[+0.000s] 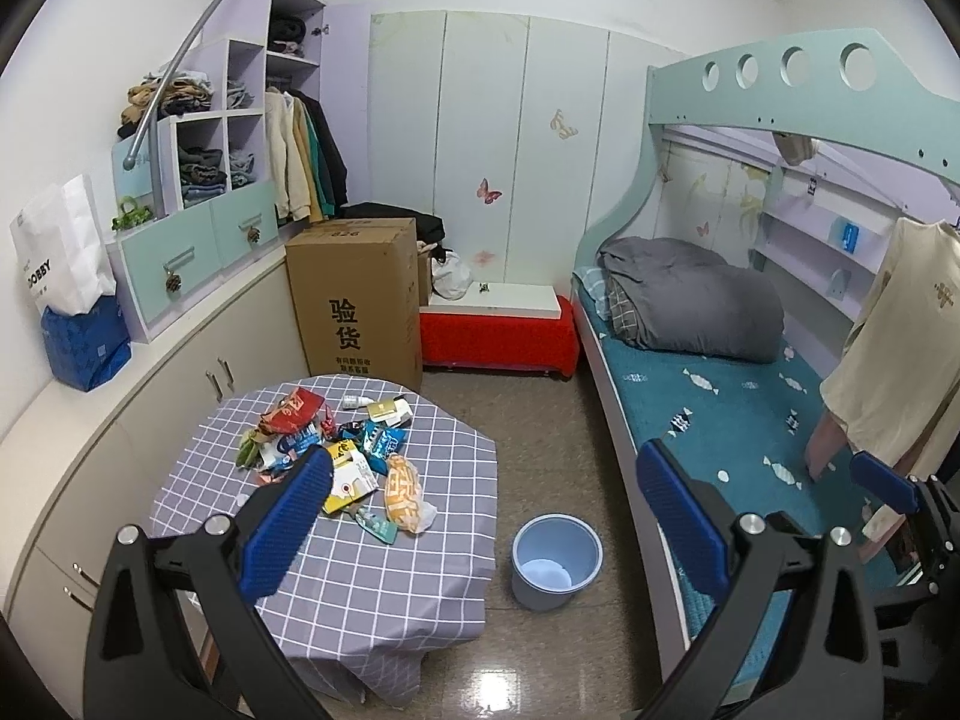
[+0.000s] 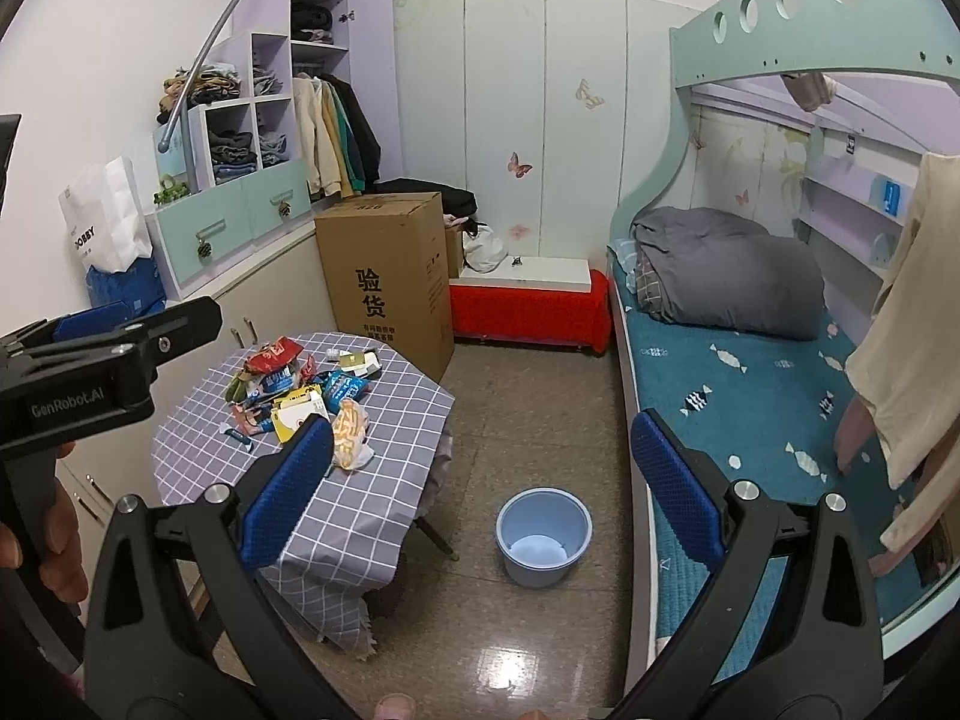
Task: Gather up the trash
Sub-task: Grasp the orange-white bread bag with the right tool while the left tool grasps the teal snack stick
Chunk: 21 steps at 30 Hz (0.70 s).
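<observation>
White panelled wall [image 1: 528, 138] with butterfly stickers, teal bunk bed [image 1: 750, 396] — glossy tiled floor [image 2: 480, 420], lilac shelving [image 1: 240, 120]

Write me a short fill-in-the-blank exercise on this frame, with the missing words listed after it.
1. The pile of wrappers lies on a table covered with a grey ____ tablecloth.
2. The light blue bucket stands on the ____, between the table and the bed.
3. Both the left gripper and the right gripper are ____ and hold nothing.
4. The tall cardboard box stands next to a low bench draped in ____ cloth.

Missing words: checked; floor; open; red
</observation>
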Each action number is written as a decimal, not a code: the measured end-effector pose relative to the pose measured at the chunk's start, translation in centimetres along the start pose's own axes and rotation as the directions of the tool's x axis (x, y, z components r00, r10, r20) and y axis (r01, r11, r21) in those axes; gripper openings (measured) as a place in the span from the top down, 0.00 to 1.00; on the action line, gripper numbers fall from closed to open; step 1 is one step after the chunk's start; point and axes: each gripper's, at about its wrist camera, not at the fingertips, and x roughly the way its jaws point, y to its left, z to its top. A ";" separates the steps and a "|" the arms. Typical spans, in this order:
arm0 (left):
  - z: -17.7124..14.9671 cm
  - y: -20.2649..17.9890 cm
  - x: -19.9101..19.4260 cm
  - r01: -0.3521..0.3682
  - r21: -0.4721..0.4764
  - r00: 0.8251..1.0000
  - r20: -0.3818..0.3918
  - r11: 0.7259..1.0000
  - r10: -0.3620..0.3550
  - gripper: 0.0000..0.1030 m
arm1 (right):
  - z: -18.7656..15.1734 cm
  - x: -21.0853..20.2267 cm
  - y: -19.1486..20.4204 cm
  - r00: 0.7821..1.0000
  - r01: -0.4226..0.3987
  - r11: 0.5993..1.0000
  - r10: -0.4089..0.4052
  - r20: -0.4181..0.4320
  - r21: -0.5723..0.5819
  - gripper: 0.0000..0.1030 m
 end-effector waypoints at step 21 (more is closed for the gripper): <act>-1.4 12.2 10.0 0.046 -0.015 0.972 -0.229 0.999 -0.048 0.04 | -0.8 10.4 7.7 0.983 0.011 0.993 0.011 -0.184 0.117 0.06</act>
